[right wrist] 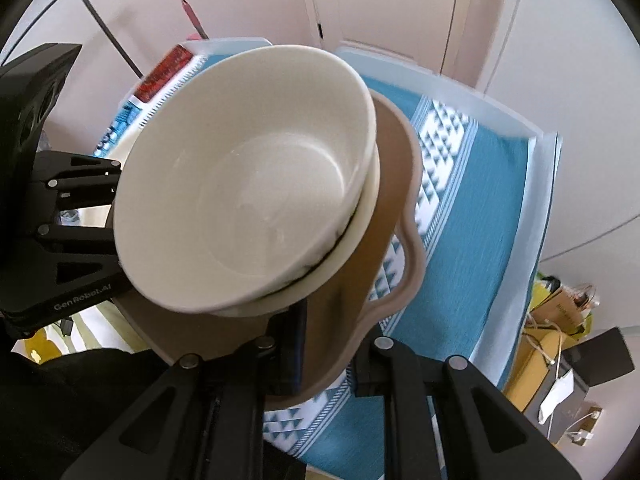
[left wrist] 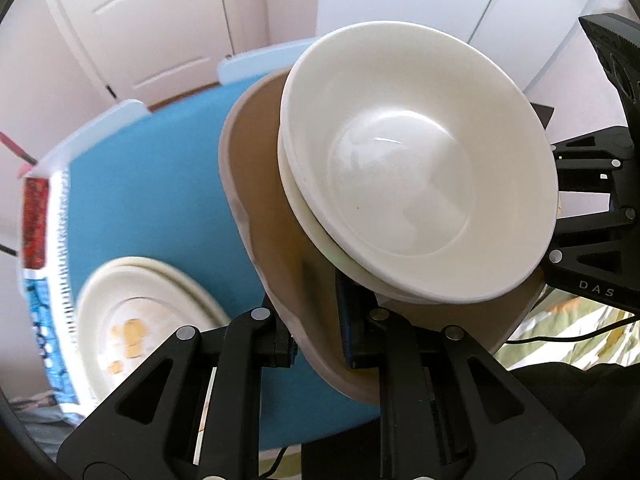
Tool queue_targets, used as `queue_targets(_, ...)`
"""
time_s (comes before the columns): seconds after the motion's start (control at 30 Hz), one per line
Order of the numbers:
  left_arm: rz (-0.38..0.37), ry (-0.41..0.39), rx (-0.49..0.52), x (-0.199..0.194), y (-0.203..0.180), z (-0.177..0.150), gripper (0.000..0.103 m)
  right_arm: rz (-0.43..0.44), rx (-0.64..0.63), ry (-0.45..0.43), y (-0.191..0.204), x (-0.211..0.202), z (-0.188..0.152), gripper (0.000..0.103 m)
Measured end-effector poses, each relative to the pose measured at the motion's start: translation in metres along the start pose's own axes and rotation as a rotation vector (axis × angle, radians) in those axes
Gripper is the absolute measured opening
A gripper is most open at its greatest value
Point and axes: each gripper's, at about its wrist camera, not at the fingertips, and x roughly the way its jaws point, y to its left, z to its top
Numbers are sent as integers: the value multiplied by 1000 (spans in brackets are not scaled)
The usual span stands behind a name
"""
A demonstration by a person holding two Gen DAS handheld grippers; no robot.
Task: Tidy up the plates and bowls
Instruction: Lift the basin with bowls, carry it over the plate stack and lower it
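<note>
At the far left, the stacked plates (left wrist: pixel 148 320) sit on the blue cloth (left wrist: pixel 160 200), likely where like goes with like. Your left gripper (left wrist: pixel 316 344) is clamped on the near rim of the brown tray (left wrist: pixel 256 160), so one side is carried. On the tray, the white bowls (left wrist: pixel 416 168) ride nested, which keeps them compact but lets them slide, since the tray is tilted. Your right gripper (right wrist: pixel 324 356) pinches the opposite rim, sharing the load. Level it before you set it down over the table.
</note>
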Motion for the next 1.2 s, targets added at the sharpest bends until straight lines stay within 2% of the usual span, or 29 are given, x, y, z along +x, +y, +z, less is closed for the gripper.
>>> queue_targets(0.27,17,-30,-14,-46,52,-23,14,-12,-22,-28,61,-20,28,15)
queue_targets(0.43,12,-5,-5,-59,100,-54,14,-4,1,-20,115,1,45,15)
queue_targets(0.7,11,57,46,-41,162,-97,14,16,68,16,181,52,49,15)
queue_targets(0.93,-29,80,42,-15,190,-115,14,-5,92,26,199,84,50,15)
queue_targets(1.2,-47,86,51,-3,195,-127,13,-25,93,30,204,98,47,15)
